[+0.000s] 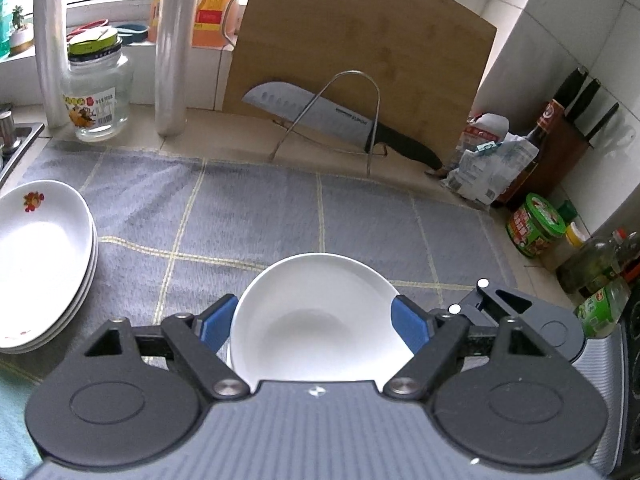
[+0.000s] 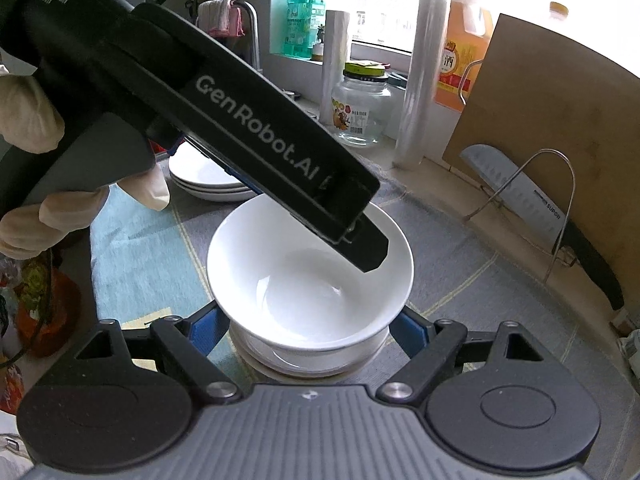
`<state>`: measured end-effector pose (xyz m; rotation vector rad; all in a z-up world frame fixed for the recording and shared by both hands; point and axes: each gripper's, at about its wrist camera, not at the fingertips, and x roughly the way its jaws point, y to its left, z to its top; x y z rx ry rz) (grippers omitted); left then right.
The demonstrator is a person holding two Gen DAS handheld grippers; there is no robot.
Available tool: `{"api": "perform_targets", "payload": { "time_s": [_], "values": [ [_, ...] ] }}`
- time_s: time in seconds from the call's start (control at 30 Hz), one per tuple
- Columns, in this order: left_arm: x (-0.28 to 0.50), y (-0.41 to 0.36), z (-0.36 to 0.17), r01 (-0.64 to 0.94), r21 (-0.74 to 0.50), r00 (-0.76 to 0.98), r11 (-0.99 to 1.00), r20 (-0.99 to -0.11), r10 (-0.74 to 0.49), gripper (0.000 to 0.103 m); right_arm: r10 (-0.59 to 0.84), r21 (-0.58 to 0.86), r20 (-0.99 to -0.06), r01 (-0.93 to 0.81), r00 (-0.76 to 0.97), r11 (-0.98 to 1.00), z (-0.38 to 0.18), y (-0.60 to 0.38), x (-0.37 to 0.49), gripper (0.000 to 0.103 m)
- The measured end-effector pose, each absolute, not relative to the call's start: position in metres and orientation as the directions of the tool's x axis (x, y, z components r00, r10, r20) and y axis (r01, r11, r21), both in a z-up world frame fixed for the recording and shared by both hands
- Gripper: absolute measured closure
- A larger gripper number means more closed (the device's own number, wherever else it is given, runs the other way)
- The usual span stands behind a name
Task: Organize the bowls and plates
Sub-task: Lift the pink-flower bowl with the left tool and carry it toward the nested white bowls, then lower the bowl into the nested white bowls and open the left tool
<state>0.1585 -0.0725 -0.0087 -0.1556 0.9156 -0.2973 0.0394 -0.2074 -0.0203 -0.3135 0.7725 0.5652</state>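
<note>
A plain white bowl (image 1: 316, 332) fills the gap between my left gripper's (image 1: 314, 312) blue pads, which lie against its sides. In the right wrist view this bowl (image 2: 280, 272) sits nested on a lower white bowl (image 2: 360, 350). My right gripper (image 2: 312, 328) is closed around that lower bowl, its pads partly hidden under the upper rim. The left gripper's black body (image 2: 260, 128), held by a gloved hand (image 2: 28, 116), crosses over the bowl from the upper left. A stack of white plates (image 1: 40, 260) stands at the left on the checked grey mat (image 1: 240, 208).
Behind the mat a knife (image 1: 320, 116) rests on a wire stand against a wooden cutting board (image 1: 360, 40). A glass jar (image 1: 98, 92) and film rolls (image 1: 172, 40) stand at the back left. Bottles and tubs (image 1: 536, 224) and a knife block (image 1: 572, 128) crowd the right.
</note>
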Motion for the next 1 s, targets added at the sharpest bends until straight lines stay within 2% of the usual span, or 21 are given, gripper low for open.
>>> {"api": "perform_targets", "payload": {
  "time_s": [1.0],
  "values": [
    [0.167,-0.071,-0.024,0.19,-0.263,0.538,0.946,-0.778,-0.325,0.021,0.363,-0.054,-0.743,-0.592,0.562,0.804,-0.031,-0.208,0.042,0.013]
  ]
}}
